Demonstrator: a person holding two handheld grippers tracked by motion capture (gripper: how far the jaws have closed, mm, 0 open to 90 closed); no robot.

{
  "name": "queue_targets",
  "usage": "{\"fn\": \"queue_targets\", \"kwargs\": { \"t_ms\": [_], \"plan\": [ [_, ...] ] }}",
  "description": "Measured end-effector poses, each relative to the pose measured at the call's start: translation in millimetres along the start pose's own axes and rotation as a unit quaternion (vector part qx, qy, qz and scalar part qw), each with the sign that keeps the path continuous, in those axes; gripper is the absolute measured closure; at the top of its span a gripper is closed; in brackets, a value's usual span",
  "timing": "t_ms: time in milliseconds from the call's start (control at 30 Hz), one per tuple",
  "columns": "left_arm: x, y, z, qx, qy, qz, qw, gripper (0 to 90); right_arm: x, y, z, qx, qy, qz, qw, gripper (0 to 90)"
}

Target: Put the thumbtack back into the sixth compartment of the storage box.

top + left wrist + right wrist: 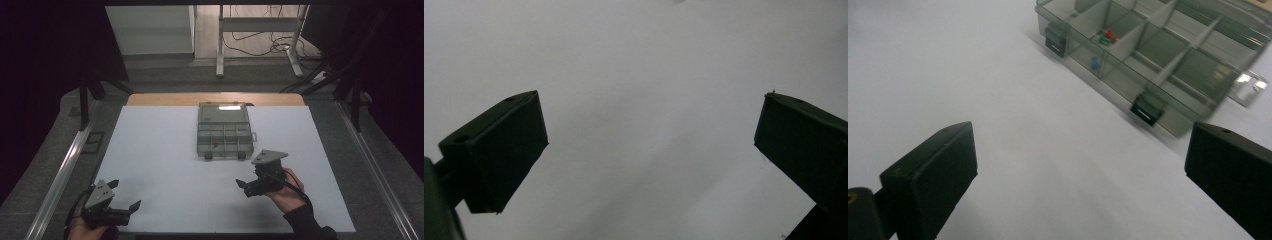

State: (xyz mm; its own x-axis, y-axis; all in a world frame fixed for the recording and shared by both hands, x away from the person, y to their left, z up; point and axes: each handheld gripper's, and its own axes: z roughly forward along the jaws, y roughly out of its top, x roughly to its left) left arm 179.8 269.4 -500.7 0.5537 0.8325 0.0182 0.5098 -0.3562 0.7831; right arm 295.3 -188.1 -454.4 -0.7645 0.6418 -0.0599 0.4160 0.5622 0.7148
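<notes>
1. In the high view a clear compartment box [223, 131] sits just above the middle of the frame, on the white desk [160, 150], with its lid swung back toward the top of the frame.
2. The right hand-held gripper [246, 186] shows in the lower right of that view, below and slightly right of the box and near it but apart from it. Its jaws stand spread and grasp nothing.
3. The left hand-held gripper [124, 194] is in the lower left corner of the high view, well apart from the box. It is likewise released, jaws wide and bare.
4. In the right gripper view the box [1158, 55] fills the upper right of the frame, tilted, with two dark latches [1146, 110] on its near wall. Small red and green pieces [1107, 36] lie in one compartment, and a small blue piece [1095, 62] in the compartment next to it, nearer the front wall.
5. In the left gripper view the two black jaws stand far apart over bare white desk [644, 100].
</notes>
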Motion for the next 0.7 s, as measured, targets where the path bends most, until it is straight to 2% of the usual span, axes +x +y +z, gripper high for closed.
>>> {"fn": "queue_targets", "kwargs": {
  "t_ms": [233, 400, 533, 700],
  "plan": [
    [-0.4, -0.2, -0.3, 0.001, 0.001, 0.0, 1.0, 1.1, -5.2, -20.7, -24.7, -0.022, -0.018, 0.014, 0.9995, 0.7],
    [-0.4, -0.2, -0.3, 0.001, 0.001, -0.001, 1.0, 1.0, -9.2, -37.0, -37.9, -0.023, -0.031, 0.024, 0.9989, 0.7],
    [-0.2, -0.2, -0.4, 0.001, 0.001, -0.001, 1.0, 1.0, -13.4, -50.6, -47.2, -0.027, -0.041, 0.042, 0.9979, 0.0],
    [-0.3, -0.3, -0.4, 0.001, 0.001, -0.001, 1.0, 1.1, -18.8, -68.9, -59.3, -0.041, -0.058, 0.071, 0.995, 0.0]
  ]
}}
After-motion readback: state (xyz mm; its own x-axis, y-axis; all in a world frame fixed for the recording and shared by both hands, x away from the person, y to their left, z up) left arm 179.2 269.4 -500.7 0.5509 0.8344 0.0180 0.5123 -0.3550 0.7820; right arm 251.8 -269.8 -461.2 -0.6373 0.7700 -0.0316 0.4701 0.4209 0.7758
